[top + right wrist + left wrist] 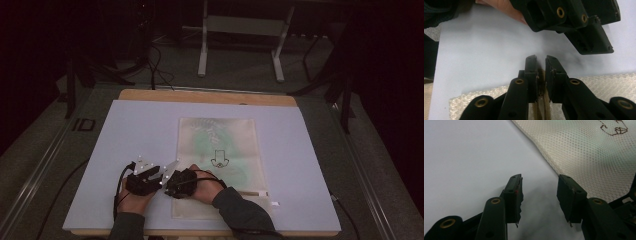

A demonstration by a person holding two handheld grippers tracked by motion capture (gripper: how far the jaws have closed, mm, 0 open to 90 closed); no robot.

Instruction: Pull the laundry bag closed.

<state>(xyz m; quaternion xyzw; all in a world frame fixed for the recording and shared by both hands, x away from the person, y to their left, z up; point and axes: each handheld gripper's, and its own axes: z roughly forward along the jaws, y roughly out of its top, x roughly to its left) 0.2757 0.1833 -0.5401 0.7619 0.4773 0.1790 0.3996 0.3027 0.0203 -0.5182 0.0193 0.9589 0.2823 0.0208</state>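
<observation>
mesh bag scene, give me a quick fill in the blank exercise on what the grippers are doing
1. The right gripper has its jaws closed on the bag's ____.
2. The left gripper has its jaws ____, with nothing between them.
3. The mesh bag lies flat on a ____ sheet that covers the table.
4. In the high view, both grippers sit near the bag's ____ edge.

Missing words: zipper; open; white; left

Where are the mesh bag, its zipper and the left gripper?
mesh bag (235, 135), high view, its upper cloth.
zipper (540, 106), right gripper view, teeth between the jaws.
left gripper (540, 197), left gripper view, the gap between its fingertips.
</observation>
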